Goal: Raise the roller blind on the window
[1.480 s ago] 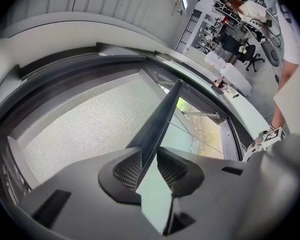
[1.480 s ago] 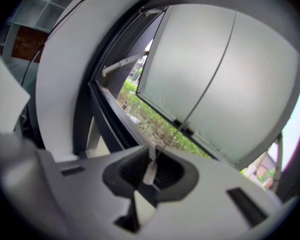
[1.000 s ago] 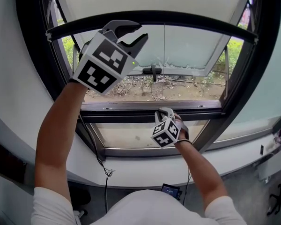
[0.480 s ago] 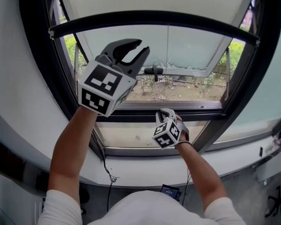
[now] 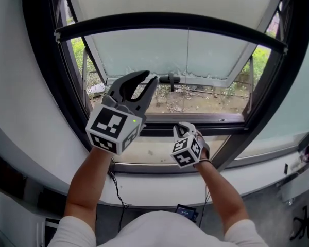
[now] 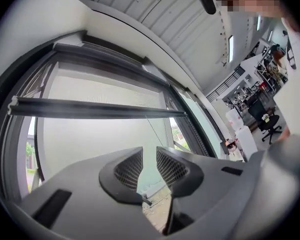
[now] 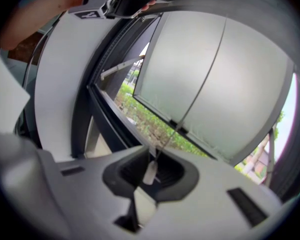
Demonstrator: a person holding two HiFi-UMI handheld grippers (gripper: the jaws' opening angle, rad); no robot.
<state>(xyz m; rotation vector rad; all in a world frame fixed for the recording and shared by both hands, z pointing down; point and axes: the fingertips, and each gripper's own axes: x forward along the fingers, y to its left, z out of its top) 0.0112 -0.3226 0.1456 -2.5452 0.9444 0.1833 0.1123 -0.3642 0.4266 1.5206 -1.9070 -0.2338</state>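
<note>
Open-plan office, by its slatted ceiling [image 6: 155, 14], strip lights [image 6: 230, 42] and black swivel chair [image 6: 267, 123].

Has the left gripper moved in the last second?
Yes. The left gripper has dropped from the blind's bottom bar down toward the window's middle crossbar; its jaws have just closed a little, with nothing between them.

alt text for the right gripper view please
The right gripper is shut on the roller blind's thin pull cord, a small white connector sitting between its jaws. The cord runs taut up across a pale window pane, with the dark window frame at left and greenery outside below.
</note>
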